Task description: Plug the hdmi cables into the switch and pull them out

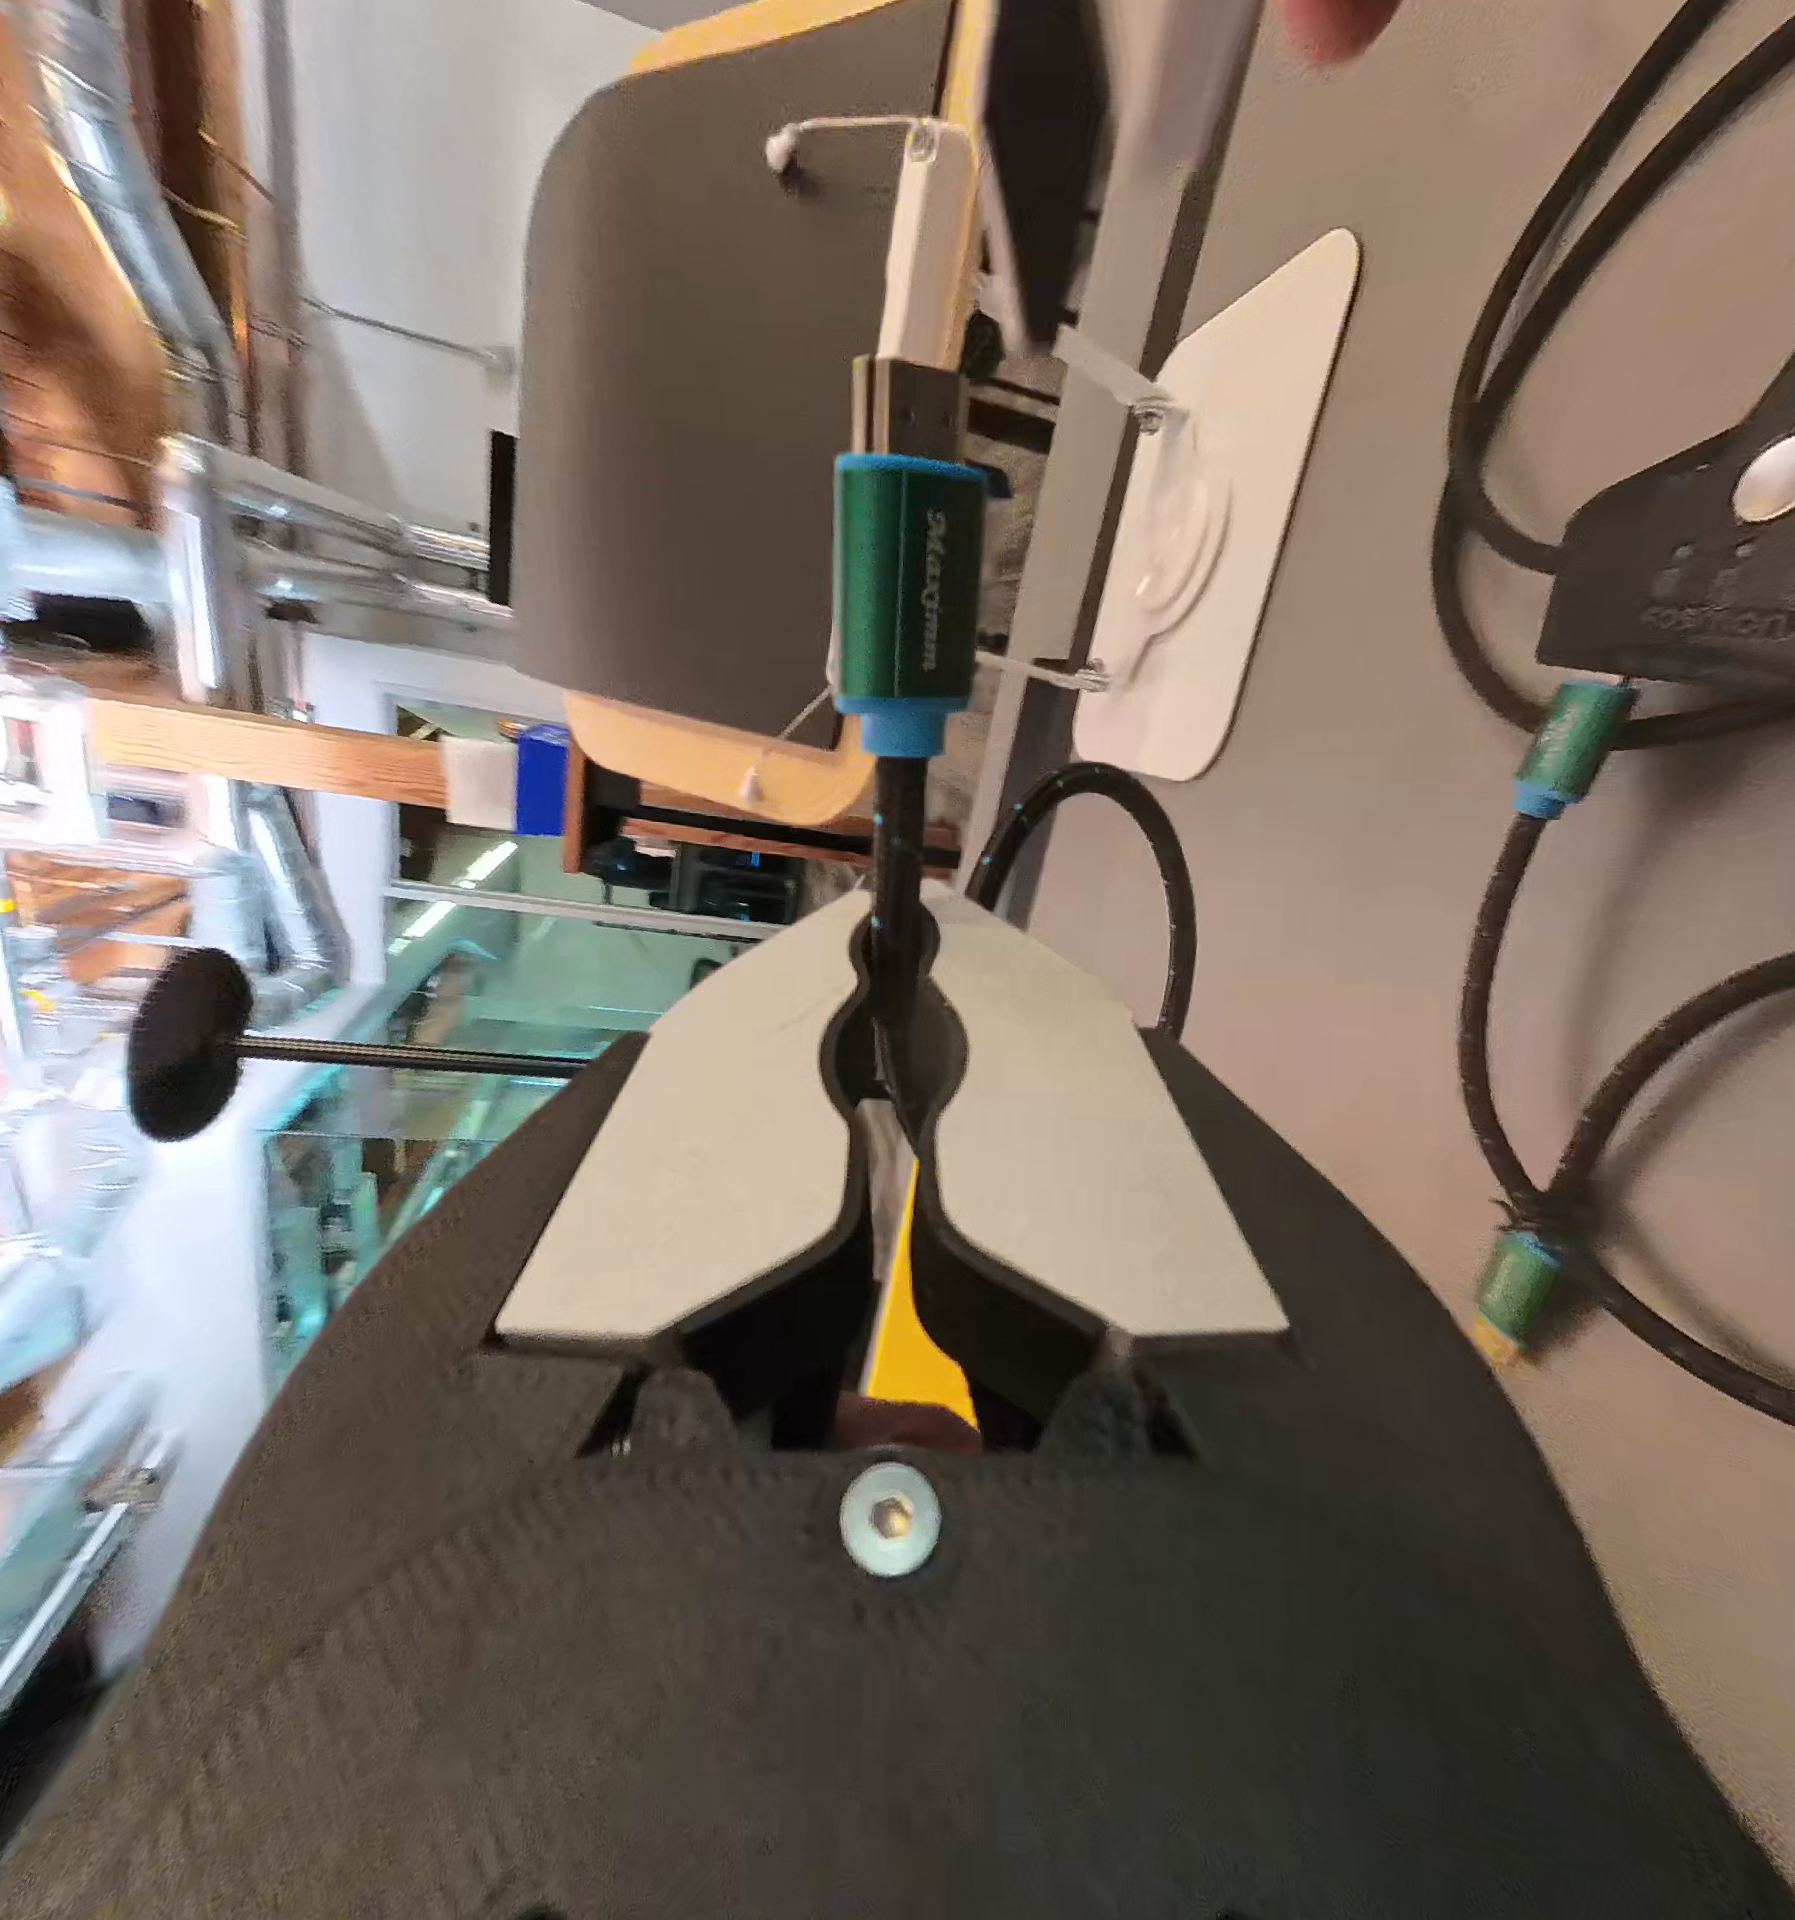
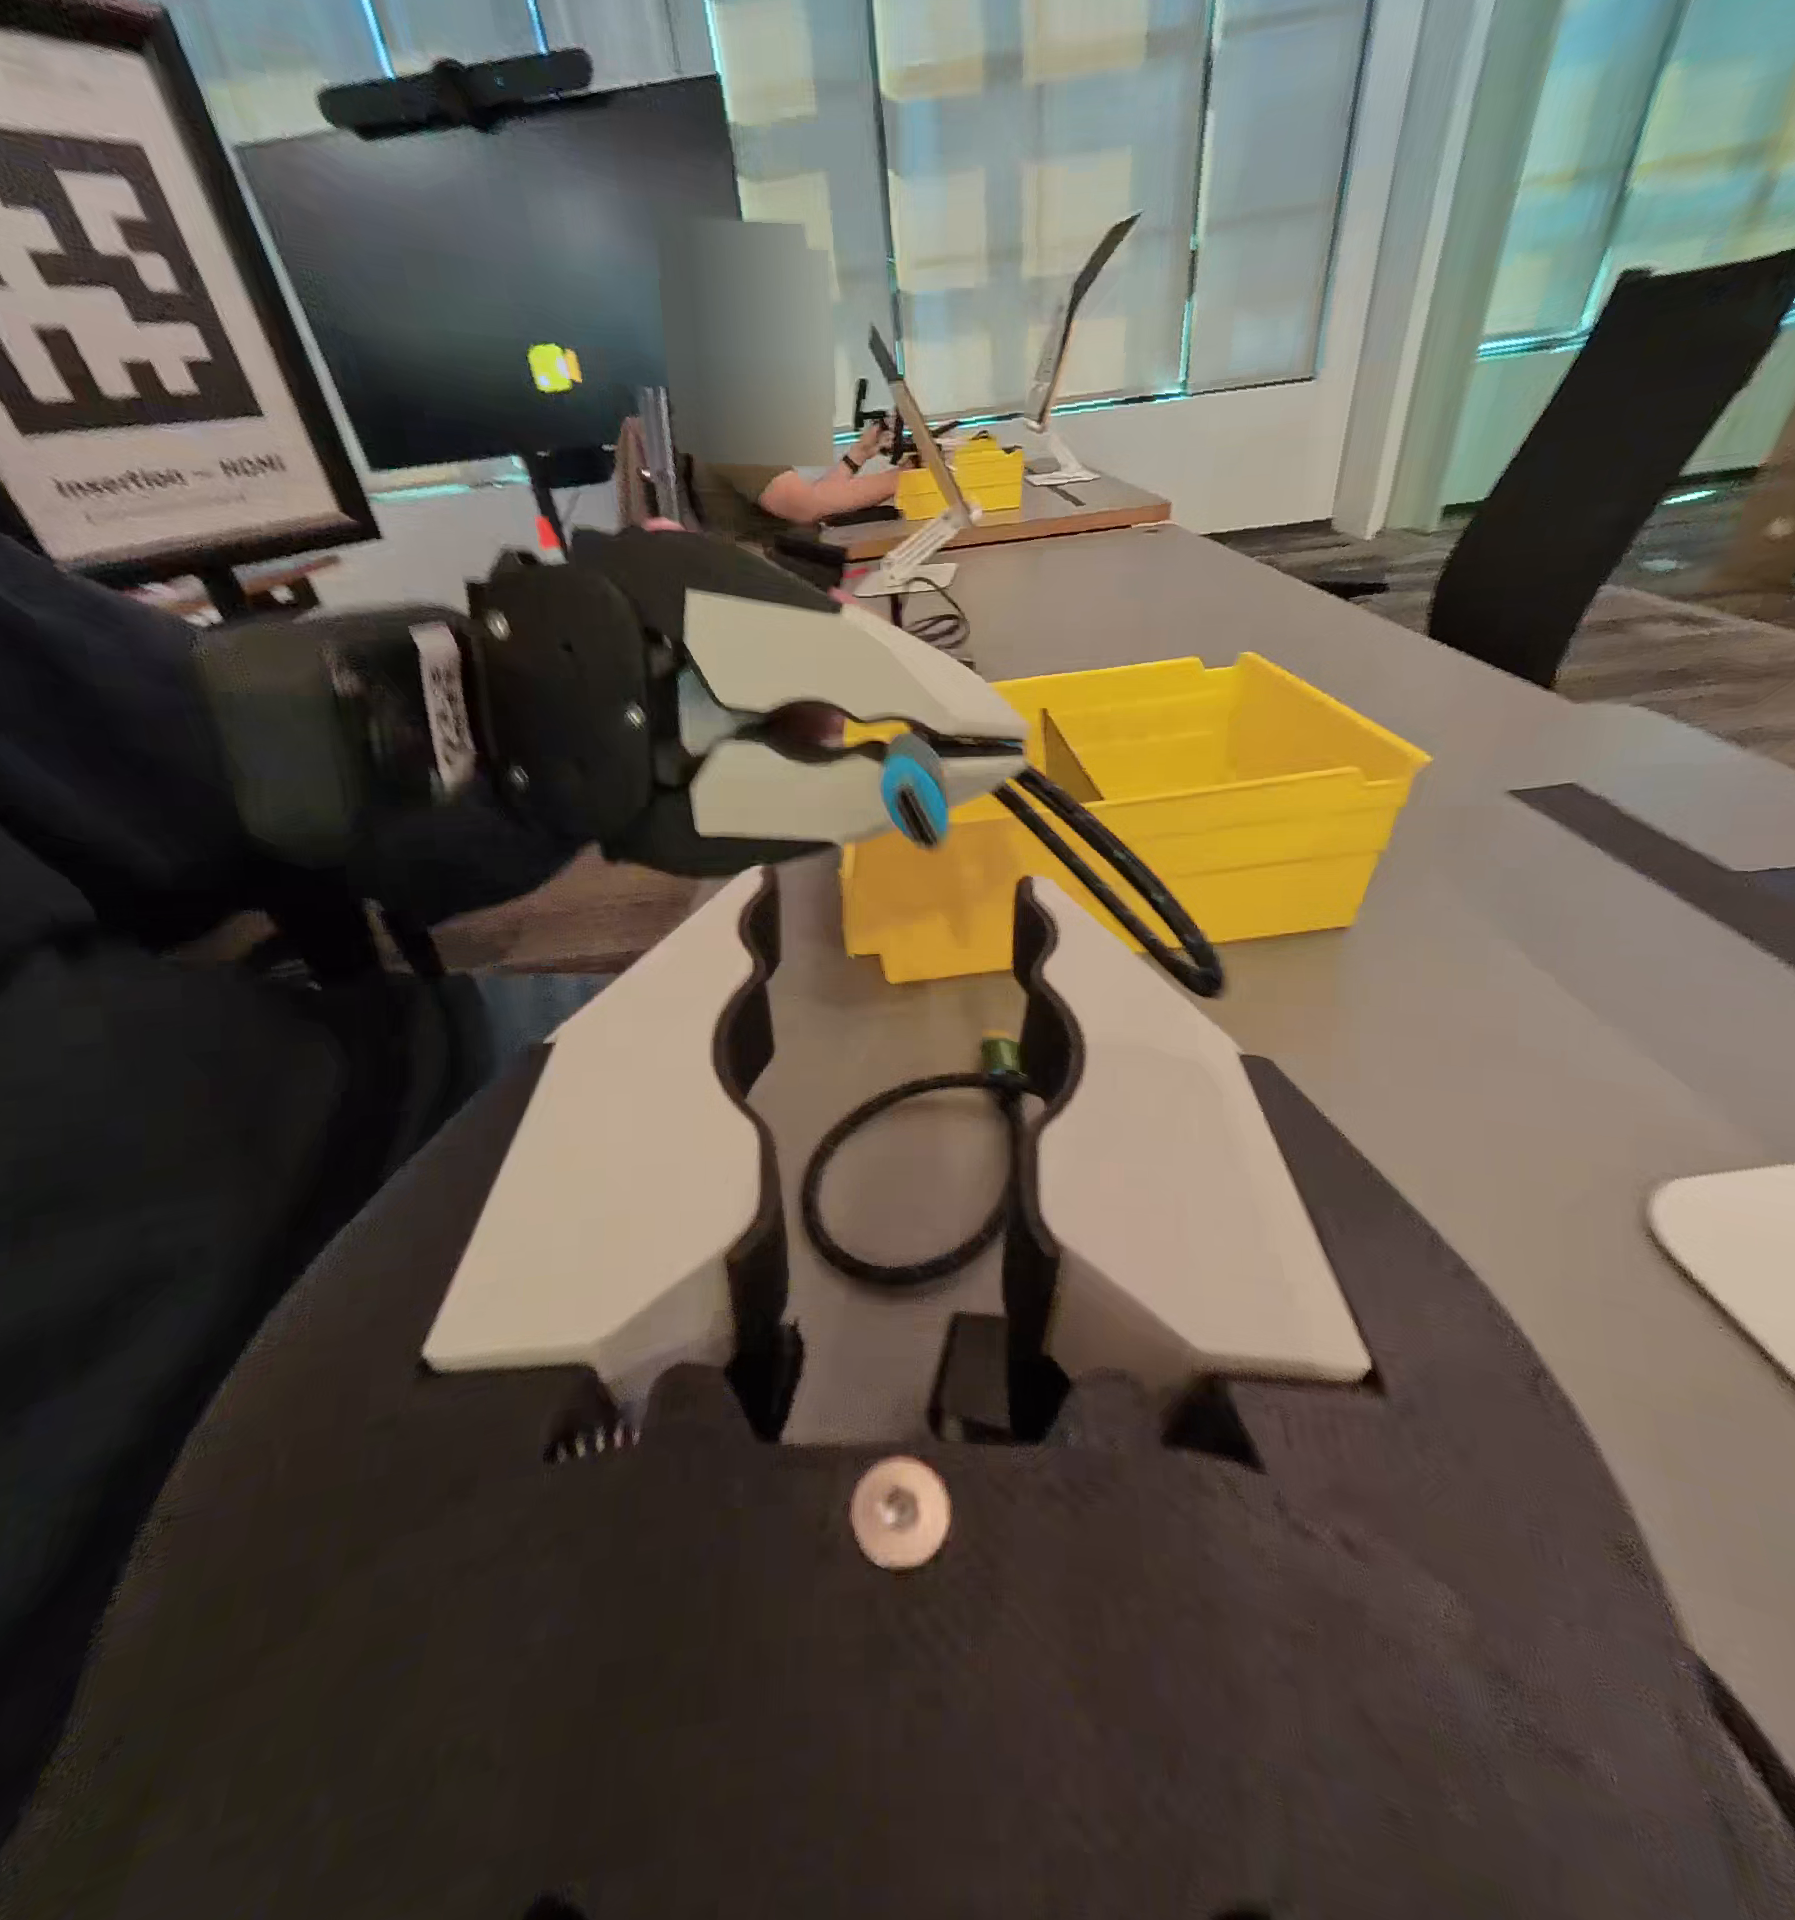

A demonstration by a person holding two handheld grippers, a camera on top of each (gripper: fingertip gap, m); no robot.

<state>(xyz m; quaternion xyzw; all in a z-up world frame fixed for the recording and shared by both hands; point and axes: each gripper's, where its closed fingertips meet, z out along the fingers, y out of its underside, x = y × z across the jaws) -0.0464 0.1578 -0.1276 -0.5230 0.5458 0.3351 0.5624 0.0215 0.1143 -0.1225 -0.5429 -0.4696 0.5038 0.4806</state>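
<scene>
My left gripper (image 1: 898, 930) is shut on a black braided HDMI cable (image 1: 891, 862) just behind its green plug (image 1: 908, 582). The plug sticks out past the fingertips, held in the air. The black switch (image 1: 1703, 551) lies to the right on the grey table, with one green plug (image 1: 1568, 743) in its port. Another green plug (image 1: 1516, 1288) lies loose on the table. My right gripper (image 2: 893, 935) is open and empty above a coiled black cable (image 2: 908, 1184) with a green plug (image 2: 999, 1055). The left gripper (image 2: 976, 769) also shows there, holding its plug (image 2: 914, 795).
A yellow bin (image 2: 1236, 790) stands on the grey table (image 2: 1495, 1039) beyond the grippers. A white pad (image 1: 1225, 499) lies near the switch and also shows in the right wrist view (image 2: 1766, 1268). A framed marker sign (image 2: 93, 301) stands at the left. A person sits at a far desk.
</scene>
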